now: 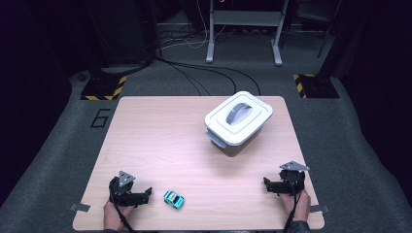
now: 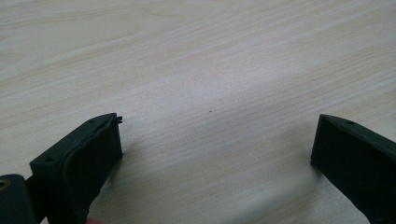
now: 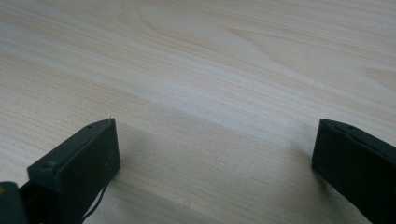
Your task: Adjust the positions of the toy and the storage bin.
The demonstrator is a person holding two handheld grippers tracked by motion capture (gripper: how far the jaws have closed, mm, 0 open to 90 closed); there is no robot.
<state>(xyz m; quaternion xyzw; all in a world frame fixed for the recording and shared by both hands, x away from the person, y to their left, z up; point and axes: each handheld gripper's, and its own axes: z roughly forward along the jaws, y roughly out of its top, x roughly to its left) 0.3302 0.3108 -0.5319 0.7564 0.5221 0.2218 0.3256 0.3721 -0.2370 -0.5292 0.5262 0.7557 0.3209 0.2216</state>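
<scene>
Left gripper low, jaws wide, right gripper likewise

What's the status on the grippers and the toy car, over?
Left gripper and right gripper open, empty. Toy car on table, beside left gripper. Lidded bin far off; nothing between.

A lab or recording studio: dark walls, grey carpet marked with a taped "6", hazard-striped stand bases, loose floor cables, and one bare wooden surface.

Matt pale wood-grain table, glossy white plastic box, matt black tools
</scene>
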